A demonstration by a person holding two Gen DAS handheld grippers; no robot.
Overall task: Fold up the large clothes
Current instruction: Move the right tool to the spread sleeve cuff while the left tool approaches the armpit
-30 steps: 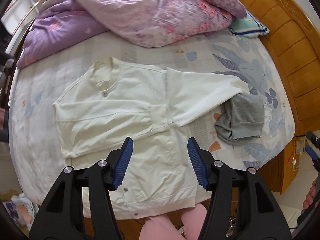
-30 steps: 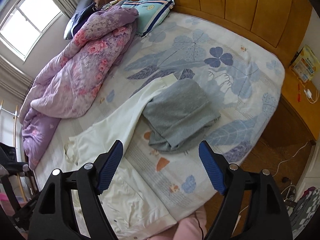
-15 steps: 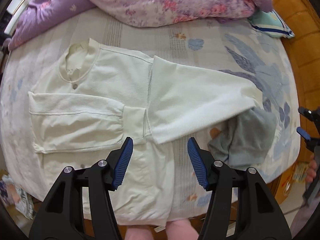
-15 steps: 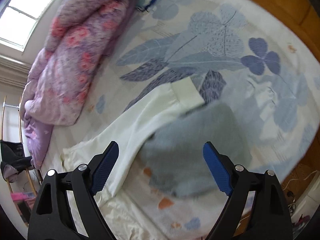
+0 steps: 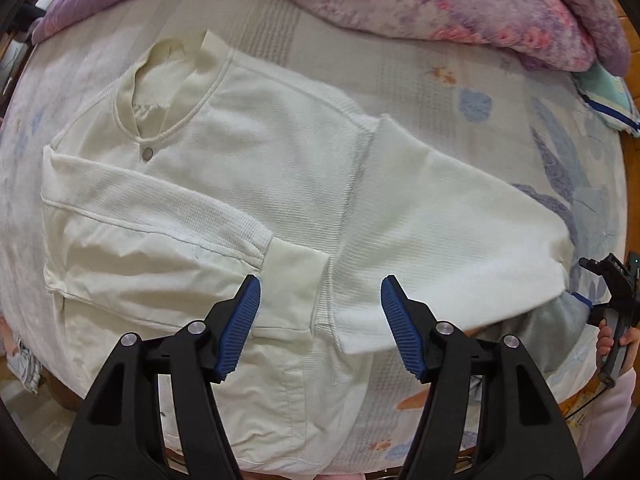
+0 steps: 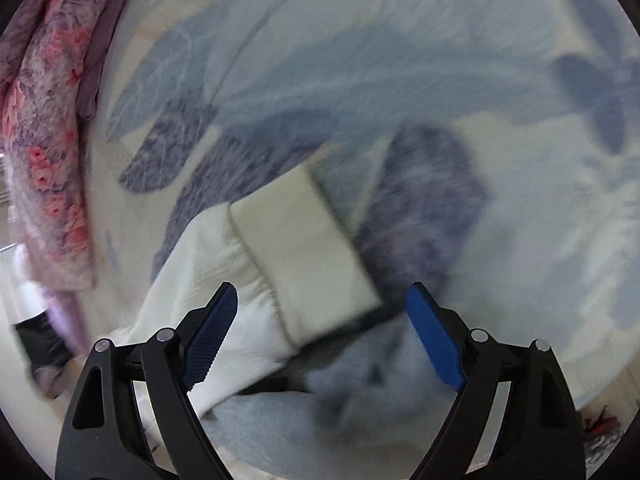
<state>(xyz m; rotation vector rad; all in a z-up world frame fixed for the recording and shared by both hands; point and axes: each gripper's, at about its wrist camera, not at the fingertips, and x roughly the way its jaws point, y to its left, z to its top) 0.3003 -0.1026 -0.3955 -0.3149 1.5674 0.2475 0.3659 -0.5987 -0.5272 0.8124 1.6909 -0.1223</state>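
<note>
Bedsheet, pale with blue leaf and flower print, carries a cream-white waffle-knit jacket with ribbed collar and cuffs spread flat, front side up, collar toward the far side of the bed. One sleeve lies folded across the jacket's chest, its ribbed cuff ending near the centre; the other sleeve stretches out sideways toward a wooden headboard. Left gripper, black frame with blue ridged pads, hangs above the jacket's middle, pointing straight down, jaws opening, with only the cloth far beneath them and nothing pinched. Right gripper (same build, seen small at the edge of the left wrist view with a hand around its handle) hovers over the outstretched sleeve's cuff, jaws spread wide and grasping nothing; the picture there is motion-blurred. That cuff lies partly over a folded grey garment of soft knit, which sits just beside the jacket's hem side. Crumpled quilt, purple and pink floral, is heaped along the far edge of the bed, well apart from the jacket. Striped teal pillow rests at the headboard corner.
</note>
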